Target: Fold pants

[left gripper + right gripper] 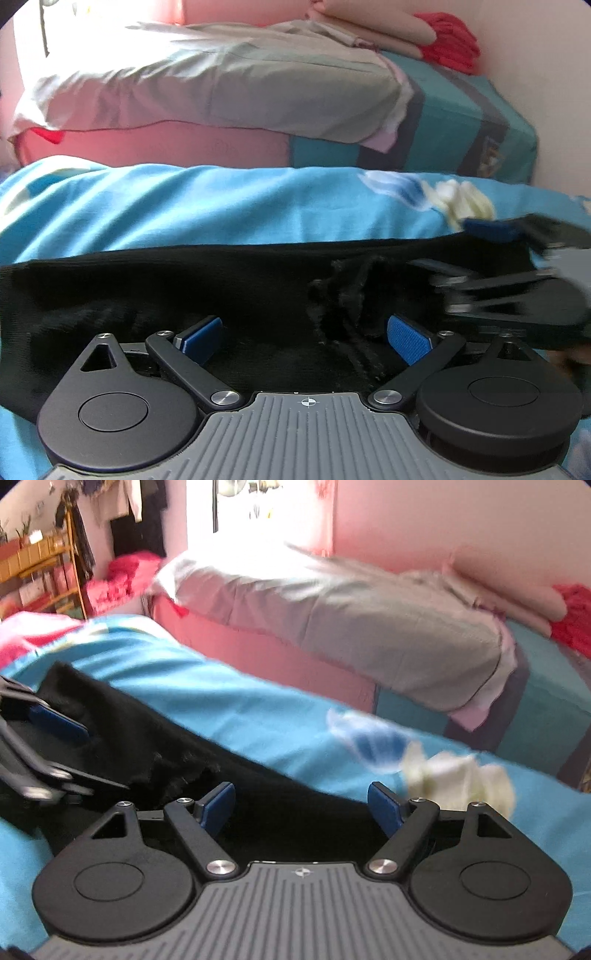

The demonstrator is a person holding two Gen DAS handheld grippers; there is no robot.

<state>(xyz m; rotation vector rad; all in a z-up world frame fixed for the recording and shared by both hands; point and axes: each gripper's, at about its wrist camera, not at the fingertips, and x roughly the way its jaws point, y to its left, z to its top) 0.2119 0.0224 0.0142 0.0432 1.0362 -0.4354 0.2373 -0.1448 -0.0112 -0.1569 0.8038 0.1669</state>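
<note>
The black pants (184, 288) lie spread across a blue bedsheet (221, 206). My left gripper (304, 338) is open, low over the pants, with its blue pads wide apart and nothing between them. My right gripper (301, 806) is open too, over the pants' edge (258, 797) near the sheet. The right gripper also shows, blurred, at the right of the left wrist view (517, 280). The left gripper shows at the left edge of the right wrist view (40, 746). A rough, frayed fold of the black cloth (343, 295) lies between the two grippers.
A grey-white pillow (221, 85) lies on a pink and teal bolster (461, 122) behind the sheet, with folded red cloth (450, 40) at the back right. A cream printed patch (458, 779) marks the sheet. Shelves and hanging clothes (44, 561) stand at far left.
</note>
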